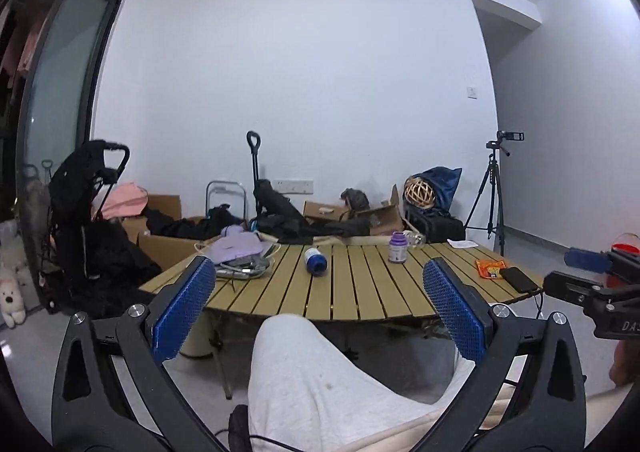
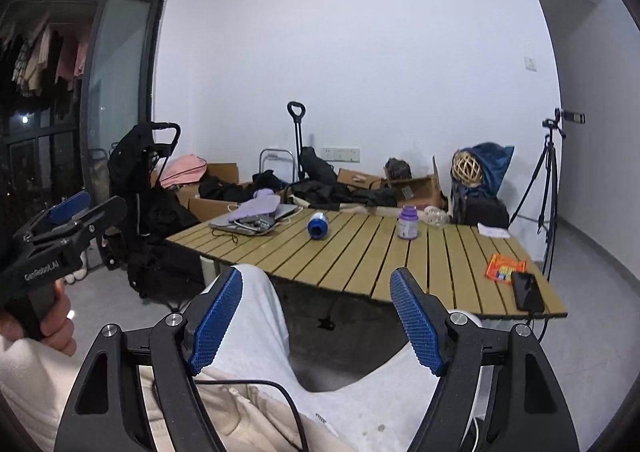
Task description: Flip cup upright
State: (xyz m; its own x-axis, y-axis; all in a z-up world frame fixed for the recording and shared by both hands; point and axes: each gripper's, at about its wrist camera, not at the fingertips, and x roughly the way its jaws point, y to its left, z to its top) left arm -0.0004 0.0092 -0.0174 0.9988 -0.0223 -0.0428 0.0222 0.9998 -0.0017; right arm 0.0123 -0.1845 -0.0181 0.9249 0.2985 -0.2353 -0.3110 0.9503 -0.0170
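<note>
1. Cup [image 1: 315, 261] lies on its side mid-bench [image 1: 360, 292], mouth toward us.
2. Both hand-held grippers [image 1: 320, 304] [image 2: 316, 316] released, well short of it.
3. Looks light, rigid, likely to roll; pinch across the body.

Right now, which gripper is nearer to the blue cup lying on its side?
Hard to tell; neither is close. The left gripper and the right gripper are both open, held back over the person's lap, short of the table edge, the blue cup well ahead.
</note>
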